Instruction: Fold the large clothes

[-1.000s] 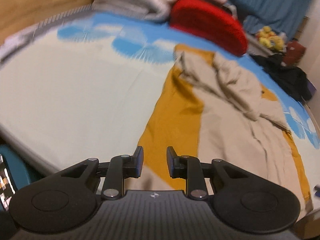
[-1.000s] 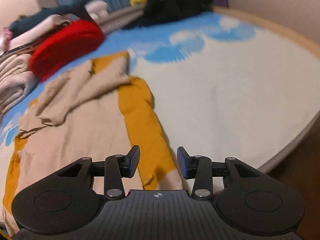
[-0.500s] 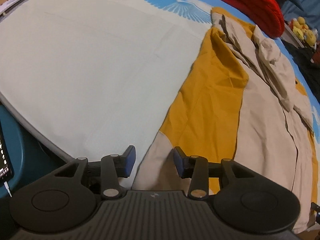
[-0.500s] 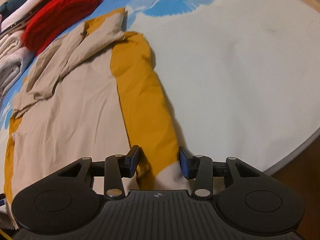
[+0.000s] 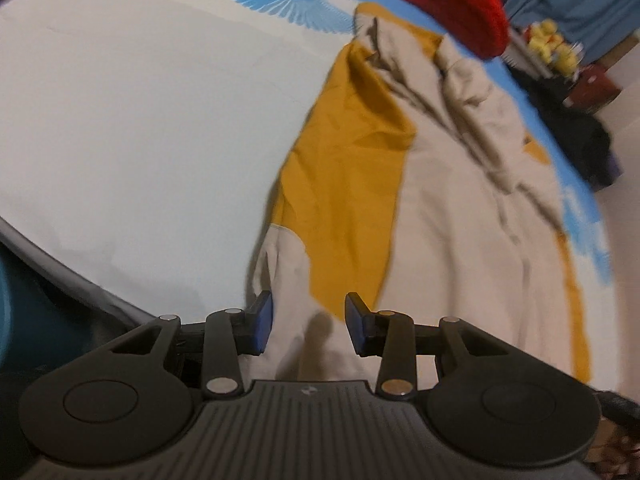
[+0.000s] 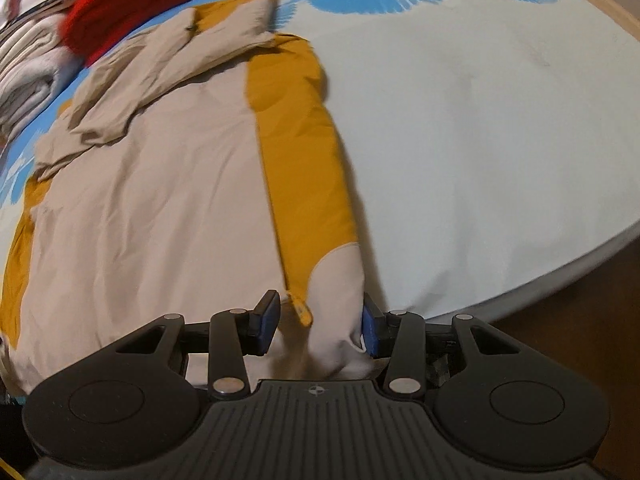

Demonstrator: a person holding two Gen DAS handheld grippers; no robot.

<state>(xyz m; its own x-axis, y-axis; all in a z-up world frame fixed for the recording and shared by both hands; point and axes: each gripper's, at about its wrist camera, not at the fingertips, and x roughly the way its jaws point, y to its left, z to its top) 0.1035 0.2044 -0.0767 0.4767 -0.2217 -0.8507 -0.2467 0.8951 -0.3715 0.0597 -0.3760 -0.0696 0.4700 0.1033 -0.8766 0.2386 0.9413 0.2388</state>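
Observation:
A large beige and mustard-yellow garment point(image 5: 440, 208) point(image 6: 160, 200) lies spread lengthwise on the bed, its sleeves crumpled at the far end. My left gripper point(image 5: 308, 326) hangs low over the garment's near left corner. It is open, and the beige hem lies between its fingers without being pinched. My right gripper point(image 6: 318, 326) is open over the near right corner. That beige corner with its small yellow tab point(image 6: 302, 312) sits between the fingers and brushes the right fingertip point(image 6: 370, 330).
The pale bedsheet point(image 5: 140, 128) point(image 6: 480, 140) with blue fan prints runs to the mattress edge point(image 6: 540, 276). A red knitted item point(image 5: 440, 0) point(image 6: 132, 0) and folded pale bedding point(image 6: 24, 76) lie at the far end. Dark clothes and yellow toys point(image 5: 552, 48) sit beyond.
Both grippers have dropped closer to the garment's near hem and tilted further down. The left jaws stand wider than a second ago. Each corner now lies between a pair of fingers.

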